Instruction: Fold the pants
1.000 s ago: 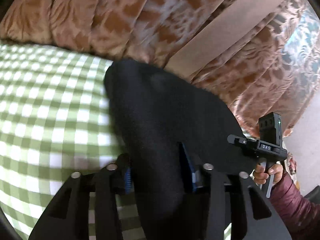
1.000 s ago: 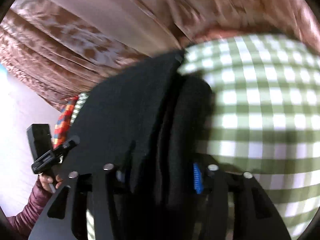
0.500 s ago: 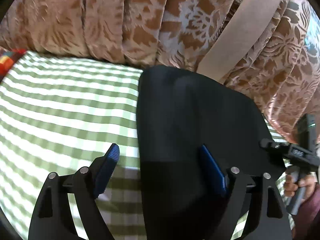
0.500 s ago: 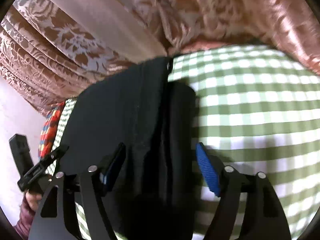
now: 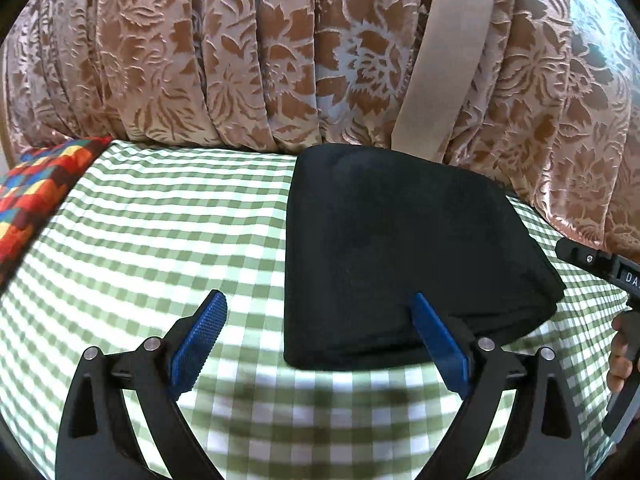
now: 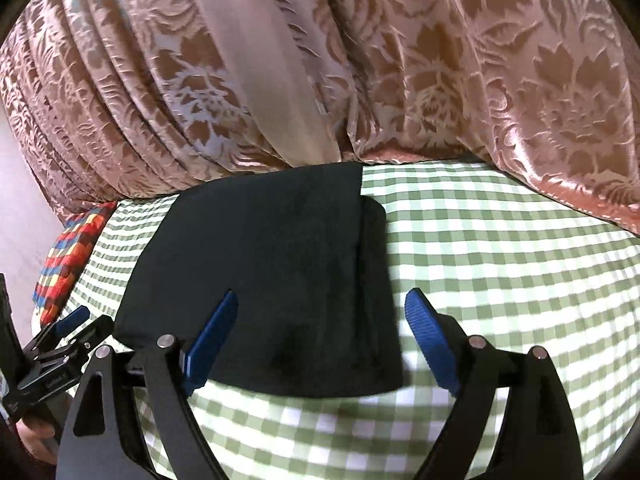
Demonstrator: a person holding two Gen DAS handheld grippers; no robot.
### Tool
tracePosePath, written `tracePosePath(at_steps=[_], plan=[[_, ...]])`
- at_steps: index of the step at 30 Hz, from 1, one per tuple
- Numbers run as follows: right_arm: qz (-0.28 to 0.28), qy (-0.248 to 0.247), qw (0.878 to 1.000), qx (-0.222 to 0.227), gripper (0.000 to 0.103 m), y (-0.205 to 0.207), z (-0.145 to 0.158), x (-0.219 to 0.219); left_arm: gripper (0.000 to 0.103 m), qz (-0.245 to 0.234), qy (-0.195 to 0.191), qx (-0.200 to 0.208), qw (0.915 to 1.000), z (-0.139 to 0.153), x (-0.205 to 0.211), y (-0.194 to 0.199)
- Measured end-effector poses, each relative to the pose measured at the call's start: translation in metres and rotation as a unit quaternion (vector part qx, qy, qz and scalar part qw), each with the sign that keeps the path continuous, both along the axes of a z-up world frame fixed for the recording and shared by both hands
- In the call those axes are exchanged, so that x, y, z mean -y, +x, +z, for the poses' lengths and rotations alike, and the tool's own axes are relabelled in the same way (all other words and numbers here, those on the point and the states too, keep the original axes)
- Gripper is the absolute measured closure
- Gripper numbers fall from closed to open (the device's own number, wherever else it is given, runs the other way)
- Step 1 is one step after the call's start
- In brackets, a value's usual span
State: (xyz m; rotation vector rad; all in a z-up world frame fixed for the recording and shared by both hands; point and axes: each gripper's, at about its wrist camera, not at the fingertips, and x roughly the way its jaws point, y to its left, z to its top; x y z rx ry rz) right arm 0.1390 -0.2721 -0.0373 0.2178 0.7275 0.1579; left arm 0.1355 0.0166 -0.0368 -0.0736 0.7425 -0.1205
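A: Left wrist view. What do your pants (image 5: 396, 248) look like?

B: One black bundle, folded into a thick squarish pad with a rounded near corner. You have it lying flat on the green-and-white checked cloth (image 5: 168, 232), its far edge close under the floral curtain (image 5: 224, 52).

A: And your left gripper (image 5: 318, 322)?

B: Jaws spread wide, holding nothing. Two blue pads (image 5: 202, 338): the left one is over bare cloth, the right one overlaps the bundle's near edge. Contact, I can't tell. At the right edge your other tool shows, the right gripper (image 5: 588, 258), with fingers of your hand around its handle.

A: Anything else there?

B: One multicoloured patchwork cushion (image 5: 32, 200) at far left. One plain beige band (image 5: 444, 52) running down the curtain.

A: Right wrist view?

B: Same single bundle (image 6: 272, 272), stacked layers visible along its right side, a narrower layer sticking out there. Your right gripper (image 6: 318, 330) is also wide open and empty; its left pad (image 6: 212, 336) is over the black fabric, the right pad over checks. The left gripper (image 6: 70, 322) sits at lower left beside the bundle's corner. The cushion (image 6: 72, 252) lies beyond it.
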Motion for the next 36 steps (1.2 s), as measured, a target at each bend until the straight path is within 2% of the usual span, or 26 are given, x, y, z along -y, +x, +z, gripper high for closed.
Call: tracePosePath(at_steps=[4,6,7,14,22,36], plan=[[-0.004,-0.031,0.999,0.016,0.017,-0.028,0.003,-0.017,0.007,0.01,0.005,0.008,0.9999,0.005,0.003,-0.023],[-0.006,-0.042,0.999,0.017,0.013,-0.041,0.001,-0.026,0.007,0.012,0.005,0.013,0.9998,0.007,0.004,-0.034],[-0.007,-0.047,0.999,0.018,0.013,-0.048,0.0,-0.03,0.004,0.011,0.007,0.017,0.9998,0.009,0.006,-0.041],[-0.036,-0.072,0.997,0.017,0.01,-0.085,-0.009,-0.045,0.004,0.004,0.02,0.024,0.9995,0.013,0.017,-0.074],[-0.068,-0.109,0.992,0.01,0.007,-0.112,-0.023,-0.048,0.004,0.028,0.041,0.043,0.9978,0.015,0.019,-0.107],[-0.073,-0.102,0.992,0.026,0.005,-0.125,-0.017,-0.05,0.004,0.038,0.054,0.068,0.9955,0.023,0.023,-0.126]])
